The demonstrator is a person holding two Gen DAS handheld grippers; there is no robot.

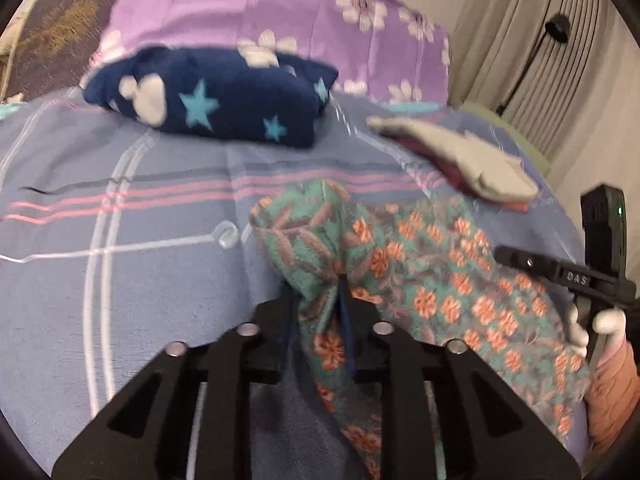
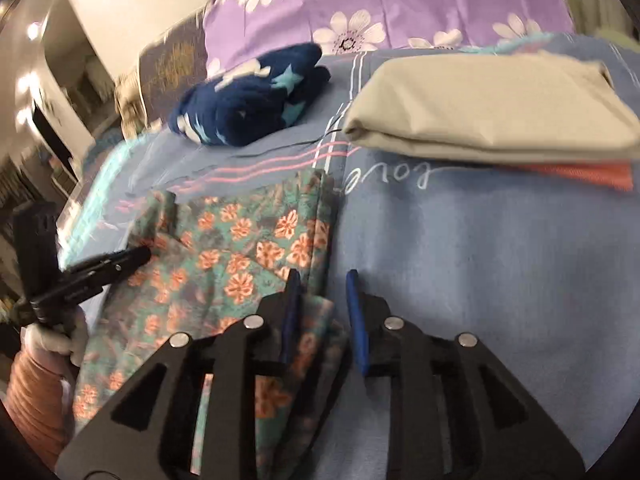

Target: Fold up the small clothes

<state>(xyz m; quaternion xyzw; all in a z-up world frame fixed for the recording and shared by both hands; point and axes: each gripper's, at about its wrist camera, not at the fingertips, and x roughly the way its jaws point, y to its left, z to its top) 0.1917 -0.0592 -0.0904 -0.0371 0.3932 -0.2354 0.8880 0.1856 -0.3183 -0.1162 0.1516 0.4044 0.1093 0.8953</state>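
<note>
Jaws of your left gripper point(image 1: 320, 300) pinch the floral garment point(image 1: 420, 272), your right gripper point(image 2: 324, 300) stands narrow around its edge, pads not plainly pressing, cloth running side to side between them on the blue bedsheet point(image 2: 480, 260).

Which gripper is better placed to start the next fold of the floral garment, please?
Left, probably: the left gripper is shut on a bunched corner of the floral garment, while the right gripper only straddles its edge, with a gap showing.

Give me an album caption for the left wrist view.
Left tongs pinching a bunched floral cloth on a blue bedsheet.
</note>
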